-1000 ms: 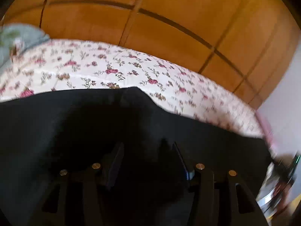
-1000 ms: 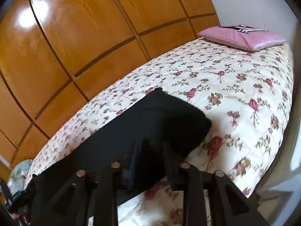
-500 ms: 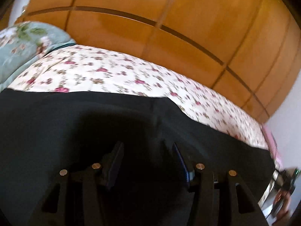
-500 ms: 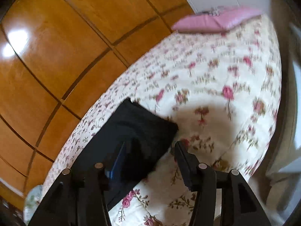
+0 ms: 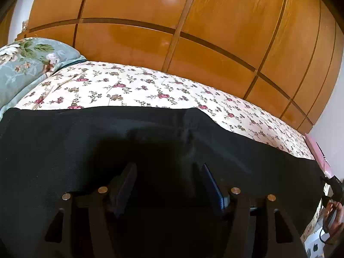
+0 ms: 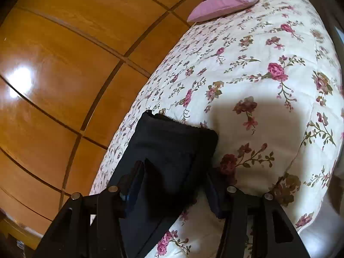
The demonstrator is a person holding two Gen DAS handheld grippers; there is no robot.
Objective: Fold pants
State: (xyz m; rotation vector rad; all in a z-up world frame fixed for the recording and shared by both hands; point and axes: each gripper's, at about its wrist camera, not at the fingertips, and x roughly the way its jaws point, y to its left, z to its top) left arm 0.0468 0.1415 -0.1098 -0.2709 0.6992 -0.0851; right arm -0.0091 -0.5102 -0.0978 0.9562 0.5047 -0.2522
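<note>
My left wrist view sits low over black fabric pants (image 5: 86, 150); right view looks along them. Both share the floral quilted bedspread (image 6: 268, 53).

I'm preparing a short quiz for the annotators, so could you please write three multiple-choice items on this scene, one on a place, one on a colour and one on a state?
1. Where do the black pants lie?
A. on the floral bedspread
B. on a chair
C. on the floor

2. What colour is the pillow at the far end of the bed in the right wrist view?
A. yellow
B. pink
C. white

3. How does the right gripper stand?
A. shut on the pillow
B. out of view
C. open

Answers: 1 A, flowered quilt shows around the cloth; 2 B, it is plainly pink; 3 C, its fingers are spread, gripping nothing.
</note>
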